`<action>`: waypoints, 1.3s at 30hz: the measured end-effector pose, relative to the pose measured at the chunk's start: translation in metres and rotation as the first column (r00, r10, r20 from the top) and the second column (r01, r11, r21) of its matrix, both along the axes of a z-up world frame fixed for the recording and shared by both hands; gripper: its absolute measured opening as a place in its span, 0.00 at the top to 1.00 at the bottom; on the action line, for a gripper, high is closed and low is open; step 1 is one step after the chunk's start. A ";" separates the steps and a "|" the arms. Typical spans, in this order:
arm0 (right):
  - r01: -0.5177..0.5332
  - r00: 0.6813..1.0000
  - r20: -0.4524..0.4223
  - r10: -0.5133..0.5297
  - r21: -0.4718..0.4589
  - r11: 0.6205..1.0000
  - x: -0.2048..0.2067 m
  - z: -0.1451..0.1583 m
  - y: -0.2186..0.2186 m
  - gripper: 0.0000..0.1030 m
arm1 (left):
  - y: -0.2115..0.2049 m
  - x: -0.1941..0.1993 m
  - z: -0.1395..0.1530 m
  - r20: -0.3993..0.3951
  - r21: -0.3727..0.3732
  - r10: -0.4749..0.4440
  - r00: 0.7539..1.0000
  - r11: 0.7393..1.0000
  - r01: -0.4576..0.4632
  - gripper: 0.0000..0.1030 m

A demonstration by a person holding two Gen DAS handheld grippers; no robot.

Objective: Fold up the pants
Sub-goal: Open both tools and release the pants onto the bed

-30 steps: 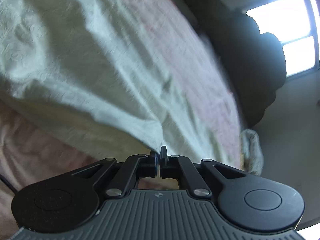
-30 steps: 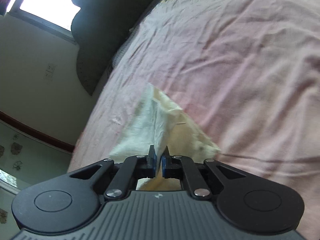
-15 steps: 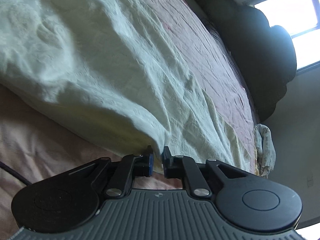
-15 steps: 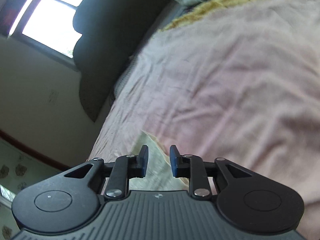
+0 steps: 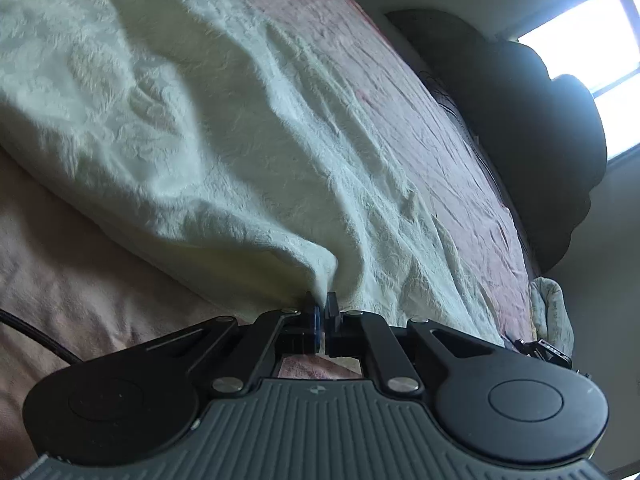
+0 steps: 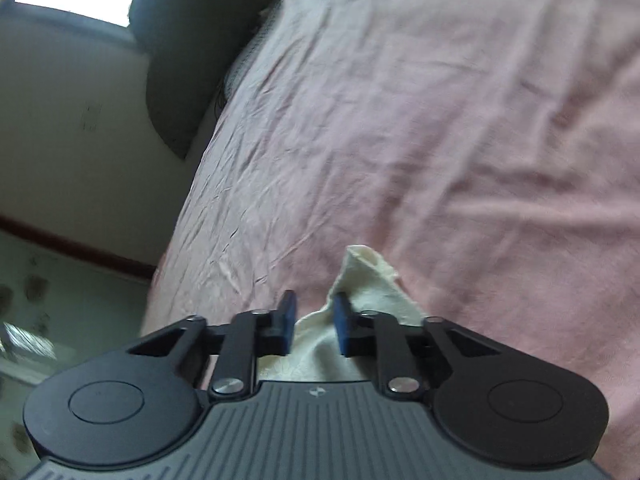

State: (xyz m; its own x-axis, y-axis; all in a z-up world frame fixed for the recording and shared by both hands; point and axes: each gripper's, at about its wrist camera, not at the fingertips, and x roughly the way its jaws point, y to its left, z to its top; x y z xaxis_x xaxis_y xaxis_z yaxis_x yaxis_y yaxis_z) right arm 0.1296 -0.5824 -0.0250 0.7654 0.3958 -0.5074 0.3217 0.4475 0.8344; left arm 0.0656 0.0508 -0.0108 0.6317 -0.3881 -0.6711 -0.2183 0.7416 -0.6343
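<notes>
The pale cream pants [image 5: 192, 120] lie spread over a pink bedsheet [image 5: 72, 280] and fill most of the left wrist view. My left gripper [image 5: 321, 308] is shut on a bunched edge of the pants, the cloth rising from between its fingers. In the right wrist view a small cream corner of the pants [image 6: 368, 276] lies on the sheet [image 6: 440, 120] between and just beyond the fingers. My right gripper [image 6: 313, 310] is open, its jaws apart on either side of that cloth without pinching it.
A dark headboard [image 5: 532, 128] stands at the far end of the bed under a bright window [image 5: 580, 40]; it also shows in the right wrist view [image 6: 188, 48]. A black cable [image 5: 36, 332] crosses the sheet at the left. A crumpled cloth [image 5: 554, 312] hangs by the bed's edge.
My left gripper opened briefly and has shut again on the pants edge. My right gripper let go of the cloth and stays open over the corner on the sheet.
</notes>
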 end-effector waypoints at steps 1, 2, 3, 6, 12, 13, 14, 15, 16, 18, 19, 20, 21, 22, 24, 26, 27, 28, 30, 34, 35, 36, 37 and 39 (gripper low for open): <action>-0.010 1.000 -0.004 0.009 -0.022 1.000 -0.002 -0.001 0.001 1.00 | 0.001 -0.002 0.001 0.000 0.001 -0.009 1.000 1.000 0.009 0.93; -0.018 1.000 0.011 0.018 -0.042 0.999 -0.006 -0.001 0.003 1.00 | 0.003 -0.004 0.001 -0.007 0.000 -0.016 1.000 1.000 0.016 0.92; -0.016 1.000 0.019 0.017 -0.048 0.999 -0.009 -0.002 0.004 1.00 | 0.005 -0.004 -0.001 -0.018 -0.004 -0.023 1.000 1.000 0.023 0.92; -0.007 1.000 0.026 0.009 -0.067 0.998 -0.012 0.000 0.009 1.00 | 0.006 0.001 -0.005 -0.017 0.005 -0.071 0.997 0.997 0.071 0.91; -0.002 1.000 0.023 0.009 -0.268 0.963 -0.029 0.048 0.059 0.88 | 0.010 -0.032 0.025 0.062 0.057 -0.219 0.974 0.975 0.215 0.69; -0.055 0.996 0.059 0.074 -0.279 0.959 -0.036 0.058 0.079 0.88 | 0.014 -0.040 0.031 0.087 0.093 -0.224 0.971 0.972 0.216 0.69; -0.110 0.987 0.085 0.139 -0.280 0.954 -0.041 0.065 0.097 0.84 | 0.019 -0.047 0.036 0.114 0.130 -0.210 0.971 0.972 0.195 0.68; -0.175 0.972 0.103 0.210 -0.279 0.944 -0.045 0.070 0.118 0.75 | 0.026 -0.050 0.040 0.128 0.151 -0.176 0.976 0.976 0.156 0.67; -0.237 0.954 0.111 0.278 -0.289 0.928 -0.049 0.075 0.138 0.69 | 0.037 -0.050 0.041 0.135 0.151 -0.127 0.983 0.983 0.106 0.67; -0.307 0.925 0.115 0.361 -0.330 0.893 -0.050 0.081 0.178 0.55 | 0.059 -0.048 0.041 0.113 0.123 -0.009 0.994 0.992 -0.005 0.67; -0.336 0.911 0.119 0.395 -0.340 0.878 -0.051 0.082 0.195 0.55 | 0.070 -0.048 0.039 0.090 0.098 0.044 0.995 0.994 -0.052 0.67; -0.370 0.894 0.120 0.431 -0.343 0.863 -0.049 0.083 0.210 0.54 | 0.081 -0.051 0.037 0.070 0.071 0.095 0.993 0.992 -0.100 0.66; -0.406 0.874 0.120 0.471 -0.352 0.843 -0.050 0.083 0.225 0.55 | 0.092 -0.054 0.036 0.053 0.054 0.142 0.988 0.988 -0.145 0.66; -0.433 0.856 0.113 0.504 -0.375 0.820 -0.048 0.083 0.239 0.55 | 0.105 -0.058 0.035 0.043 0.043 0.197 0.980 0.979 -0.199 0.65; -0.470 0.833 0.081 0.547 -0.418 0.777 -0.045 0.079 0.260 0.52 | 0.130 -0.069 0.033 0.029 0.033 0.323 0.946 0.946 -0.324 0.61; -0.497 0.825 0.042 0.564 -0.424 0.758 -0.043 0.068 0.269 0.52 | 0.158 -0.083 0.031 0.018 0.001 0.436 0.900 0.900 -0.437 0.50; -0.503 0.827 0.023 0.562 -0.416 0.757 -0.040 0.062 0.270 0.53 | 0.169 -0.088 0.030 0.013 -0.007 0.470 0.883 0.883 -0.470 0.48; -0.505 0.830 0.013 0.558 -0.407 0.761 -0.040 0.057 0.270 0.53 | 0.180 -0.091 0.030 0.009 -0.009 0.505 0.863 0.863 -0.505 0.48; -0.494 0.834 0.040 0.550 -0.388 0.778 -0.042 0.054 0.268 0.52 | 0.200 -0.092 0.031 0.014 -0.033 0.555 0.832 0.832 -0.554 0.48; -0.481 0.843 0.059 0.535 -0.363 0.798 -0.046 0.050 0.260 0.52 | 0.226 -0.078 0.040 0.086 -0.033 0.590 0.802 0.807 -0.590 0.48; -0.478 0.846 0.062 0.530 -0.353 0.805 -0.046 0.049 0.259 0.52 | 0.231 -0.072 0.040 0.090 -0.040 0.582 0.808 0.813 -0.581 0.48; -0.475 0.848 0.065 0.526 -0.346 0.809 -0.046 0.049 0.259 0.52 | 0.231 -0.067 0.039 0.090 -0.047 0.579 0.810 0.815 -0.577 0.48; -0.474 0.849 0.066 0.524 -0.344 0.811 -0.046 0.049 0.258 0.52 | 0.233 -0.062 0.038 0.100 -0.055 0.566 0.819 0.825 -0.563 0.49; -0.468 0.852 0.064 0.519 -0.350 0.811 -0.047 0.049 0.261 0.52 | 0.234 -0.058 0.037 0.123 -0.037 0.537 0.835 0.843 -0.537 0.68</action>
State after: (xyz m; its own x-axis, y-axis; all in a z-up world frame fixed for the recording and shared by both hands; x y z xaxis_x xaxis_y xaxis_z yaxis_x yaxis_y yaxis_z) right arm 0.0828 -0.3219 0.0242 0.5855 0.5824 -0.5639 -0.1305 0.7543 0.6435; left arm 0.0071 0.2852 0.0262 0.8184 0.0354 -0.5736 -0.5020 0.5300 -0.6835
